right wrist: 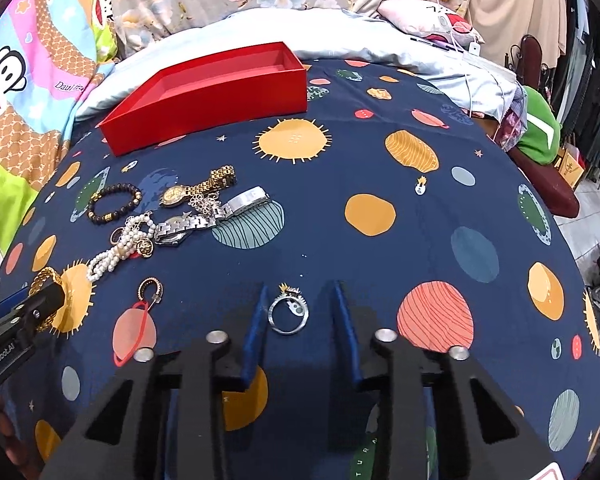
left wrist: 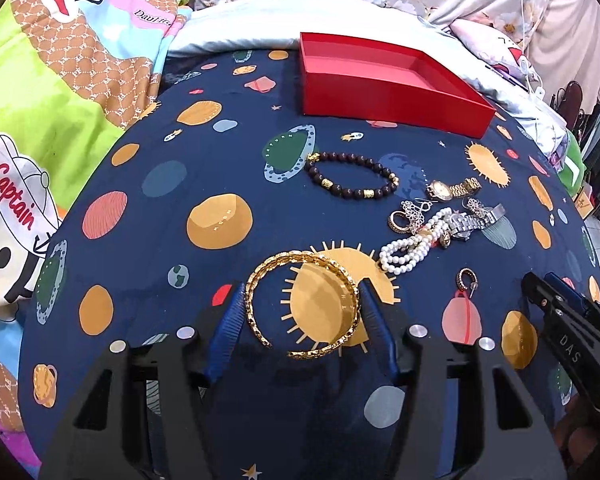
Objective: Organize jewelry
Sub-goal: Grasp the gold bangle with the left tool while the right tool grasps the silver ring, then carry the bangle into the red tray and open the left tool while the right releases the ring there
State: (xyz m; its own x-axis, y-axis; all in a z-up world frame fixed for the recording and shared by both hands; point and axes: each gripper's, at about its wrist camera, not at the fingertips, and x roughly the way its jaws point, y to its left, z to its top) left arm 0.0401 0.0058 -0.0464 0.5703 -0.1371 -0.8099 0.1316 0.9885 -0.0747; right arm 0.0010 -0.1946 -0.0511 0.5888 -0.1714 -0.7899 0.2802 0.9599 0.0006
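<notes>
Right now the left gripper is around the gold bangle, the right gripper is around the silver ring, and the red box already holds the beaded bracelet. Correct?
Not quite. The left wrist view shows the red box empty; the beaded bracelet lies on the sheet before it. The left gripper at the gold bangle and right gripper at the silver ring are correct.

Red box point(left wrist: 380, 96) sitting on navy planet-print sheet point(left wrist: 204, 168), gold bangle point(left wrist: 302, 304) gleaming, dark-beaded bracelet point(left wrist: 350, 176), white pearl strand point(left wrist: 404, 252), silver ring point(right wrist: 289, 312) shining.
</notes>
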